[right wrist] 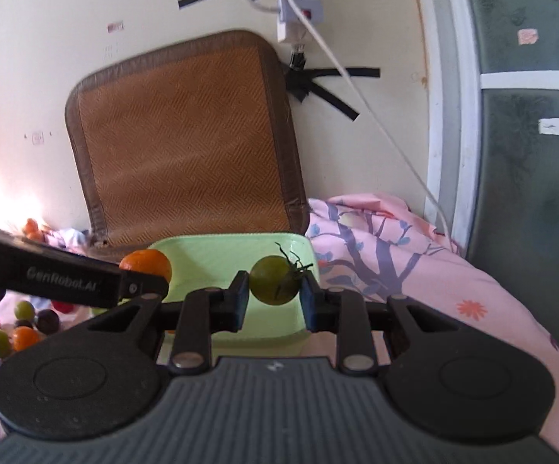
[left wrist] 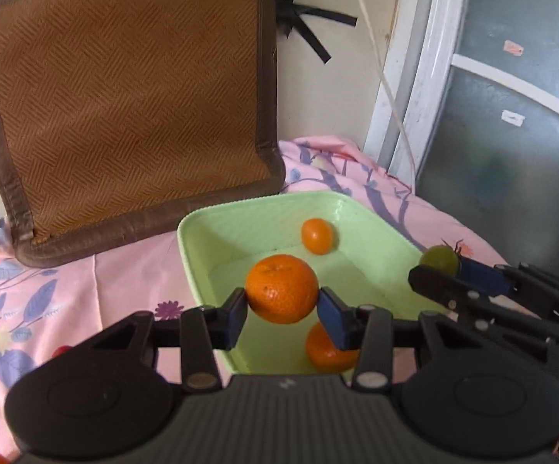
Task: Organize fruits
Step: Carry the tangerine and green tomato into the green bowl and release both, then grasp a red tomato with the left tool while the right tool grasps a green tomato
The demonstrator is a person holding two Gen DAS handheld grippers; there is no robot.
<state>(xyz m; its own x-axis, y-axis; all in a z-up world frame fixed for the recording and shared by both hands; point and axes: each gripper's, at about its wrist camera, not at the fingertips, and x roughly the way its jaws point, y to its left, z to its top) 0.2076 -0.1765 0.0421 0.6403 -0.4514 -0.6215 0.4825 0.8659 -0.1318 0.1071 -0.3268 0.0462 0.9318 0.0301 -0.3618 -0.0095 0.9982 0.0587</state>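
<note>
Your left gripper (left wrist: 282, 311) sits closest to the lens, its ribbed grey housing filling the bottom of the view, and its blue pads are pinched on a mandarin (left wrist: 282, 288) at the fruit's widest part. That grip makes sense: the peel is pebbled and slightly soft, so a squeeze across the middle keeps the round body from rolling out. You hold it over the green tray (left wrist: 198, 255), a smooth plastic dish with sloped walls and a ridged rim, where two more mandarins already lie, one at the far side (left wrist: 317, 236) and one at the near side (left wrist: 328, 352), partly hidden behind the right pad.

Your right gripper (right wrist: 273, 294) is nearly closed on a small green tomato (right wrist: 273, 279), glossy and taut, with its dark spidery calyx poking out to the right. It hangs above the tray's right edge, so I judge both fruits are about to be set down; whether green belongs with orange is your call.

Loose fruit still waits in a heap at the far left (right wrist: 24, 321), on the pink floral cloth (right wrist: 434, 270), which looks soft and rumpled enough to stop anything rolling. Behind the tray a woven brown mat (right wrist: 186, 147) with a leathery border leans against the wall.
</note>
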